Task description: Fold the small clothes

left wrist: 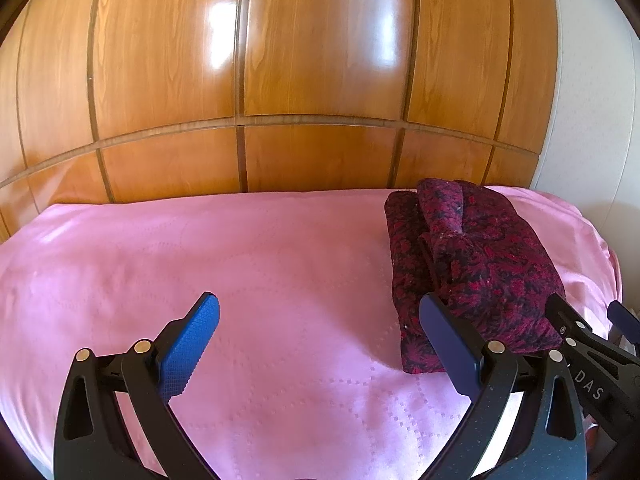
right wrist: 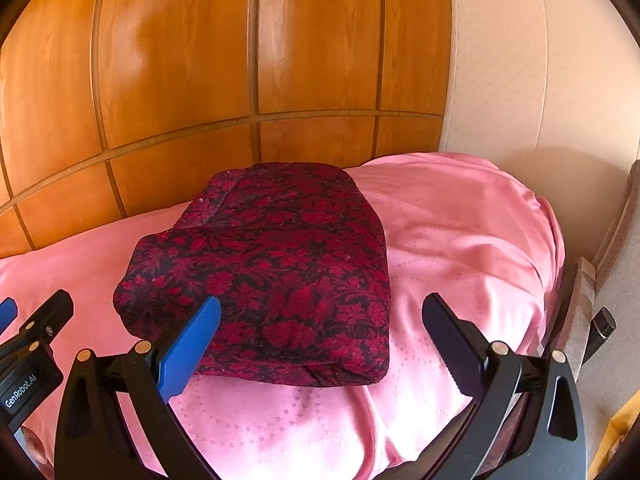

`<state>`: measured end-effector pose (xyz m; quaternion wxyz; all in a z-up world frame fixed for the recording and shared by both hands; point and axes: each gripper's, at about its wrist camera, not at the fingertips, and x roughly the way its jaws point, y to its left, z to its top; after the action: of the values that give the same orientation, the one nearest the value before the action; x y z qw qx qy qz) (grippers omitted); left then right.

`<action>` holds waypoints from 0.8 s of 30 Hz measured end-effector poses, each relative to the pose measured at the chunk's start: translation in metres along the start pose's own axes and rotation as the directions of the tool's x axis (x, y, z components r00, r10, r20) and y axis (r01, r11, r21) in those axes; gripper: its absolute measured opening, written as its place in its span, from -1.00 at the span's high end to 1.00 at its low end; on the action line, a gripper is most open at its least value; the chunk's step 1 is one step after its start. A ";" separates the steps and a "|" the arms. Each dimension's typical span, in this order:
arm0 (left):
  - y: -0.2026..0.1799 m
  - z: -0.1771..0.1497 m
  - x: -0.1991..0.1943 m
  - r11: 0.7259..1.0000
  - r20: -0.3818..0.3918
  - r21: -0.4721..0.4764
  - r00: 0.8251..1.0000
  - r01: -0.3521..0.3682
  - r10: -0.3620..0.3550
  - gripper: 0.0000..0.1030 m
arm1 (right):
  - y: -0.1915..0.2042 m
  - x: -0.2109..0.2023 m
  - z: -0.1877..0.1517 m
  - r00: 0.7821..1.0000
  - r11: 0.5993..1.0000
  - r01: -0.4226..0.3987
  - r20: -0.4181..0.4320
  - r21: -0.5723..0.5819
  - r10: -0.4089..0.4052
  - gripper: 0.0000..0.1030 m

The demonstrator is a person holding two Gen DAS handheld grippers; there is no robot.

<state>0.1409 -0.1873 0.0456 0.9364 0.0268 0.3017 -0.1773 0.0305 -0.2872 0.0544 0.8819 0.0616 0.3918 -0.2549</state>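
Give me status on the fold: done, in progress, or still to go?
Done: the dark red patterned garment lies as a compact folded bundle on the pink bedspread. In hand: nothing; the left gripper and right gripper are both open and empty. Left: no other clothes are visible, so perhaps only a final tidy.

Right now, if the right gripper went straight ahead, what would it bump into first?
Probably the folded red-and-black garment. It lies on the pink bedcover just ahead of the open right gripper, mostly toward its left finger. The wooden wall panels stand behind it.
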 end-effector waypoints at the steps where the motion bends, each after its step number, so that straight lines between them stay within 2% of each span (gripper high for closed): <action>1: 0.000 0.000 0.000 1.000 -0.001 0.000 1.000 0.000 0.000 -0.92 | 0.001 0.001 0.000 1.000 1.000 -0.001 0.000 -0.002 0.001 -0.95; 24: -0.001 -0.003 -0.002 1.000 0.000 -0.013 1.000 -0.005 0.005 -0.92 | 0.009 -0.003 -0.002 1.000 1.000 -0.016 0.006 -0.015 0.016 -0.95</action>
<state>0.1374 -0.1867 0.0446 0.9370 0.0215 0.3029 -0.1729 0.0320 -0.2780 0.0540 0.8856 0.0572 0.3903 -0.2453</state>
